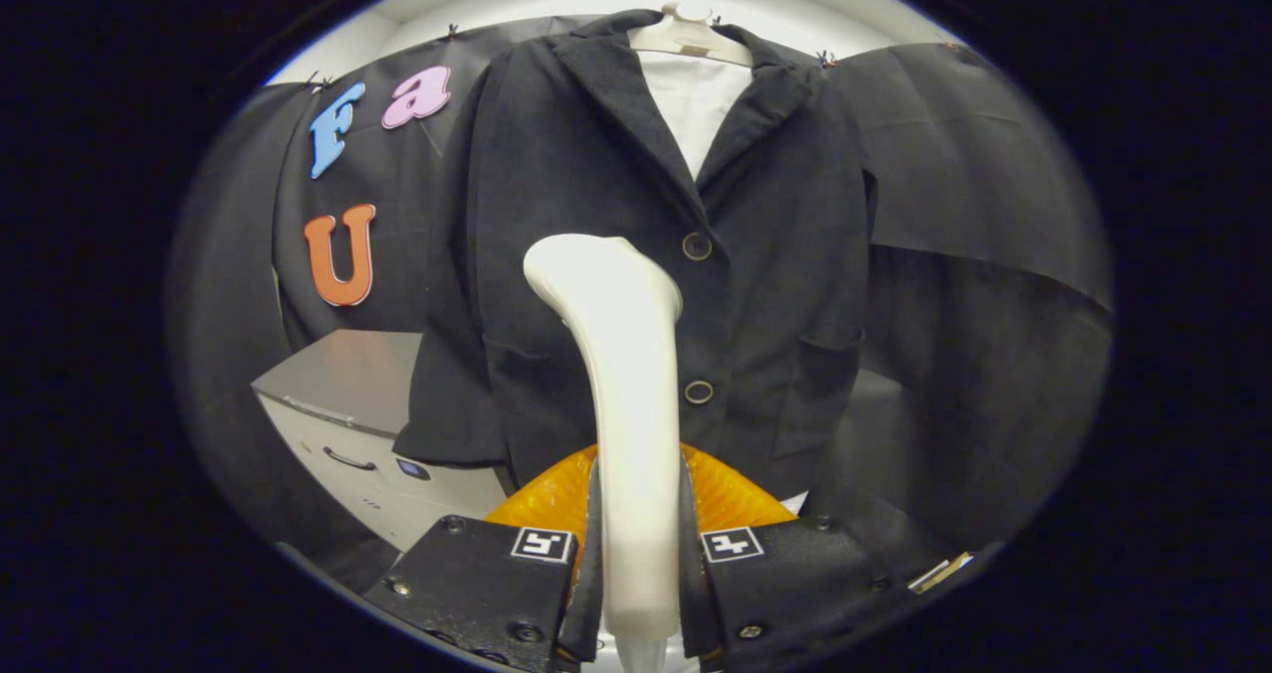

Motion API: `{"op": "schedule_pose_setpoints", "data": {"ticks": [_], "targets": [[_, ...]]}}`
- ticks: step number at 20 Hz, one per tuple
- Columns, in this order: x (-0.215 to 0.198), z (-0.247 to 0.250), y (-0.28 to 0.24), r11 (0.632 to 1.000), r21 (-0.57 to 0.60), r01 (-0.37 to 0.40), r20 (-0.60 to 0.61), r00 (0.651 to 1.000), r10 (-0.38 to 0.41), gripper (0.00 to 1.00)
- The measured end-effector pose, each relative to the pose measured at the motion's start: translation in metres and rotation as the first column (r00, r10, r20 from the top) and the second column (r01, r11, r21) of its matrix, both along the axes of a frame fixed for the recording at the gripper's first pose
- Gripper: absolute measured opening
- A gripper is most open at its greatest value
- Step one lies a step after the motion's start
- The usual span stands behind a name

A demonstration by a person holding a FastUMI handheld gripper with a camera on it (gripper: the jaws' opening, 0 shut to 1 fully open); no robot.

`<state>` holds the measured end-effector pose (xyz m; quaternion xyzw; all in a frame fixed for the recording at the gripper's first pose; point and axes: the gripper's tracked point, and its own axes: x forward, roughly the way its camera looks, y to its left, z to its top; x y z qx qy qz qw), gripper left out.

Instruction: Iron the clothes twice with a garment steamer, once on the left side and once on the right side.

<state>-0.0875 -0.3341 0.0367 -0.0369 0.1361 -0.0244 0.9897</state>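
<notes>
Jacket (pixel 596 186) hem behind steamer (pixel 626 355), tongs (pixel 641 554).

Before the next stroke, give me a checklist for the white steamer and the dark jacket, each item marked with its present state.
1. Grip: gripper shut on the white plastic garment steamer, both fingers pressing its handle: ok.
2. Steamer head raised in front of the black woven jacket, left of its two round buttons: ok.
3. Head touching the fabric: cannot tell.
4. Jacket hanging on the white hanger, front closed: ok.
5. Steam coming out: cannot tell.
6. Grey cabinet beside the jacket's lower hem, apart from the steamer: ok.
</notes>
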Motion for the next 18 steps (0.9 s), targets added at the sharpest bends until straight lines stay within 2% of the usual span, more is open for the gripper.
{"op": "schedule_pose_setpoints", "data": {"ticks": [18], "targets": [[-0.008,-0.083,-0.004,0.999,-0.028,0.027,-0.122,0.992,-0.03,0.34]]}}
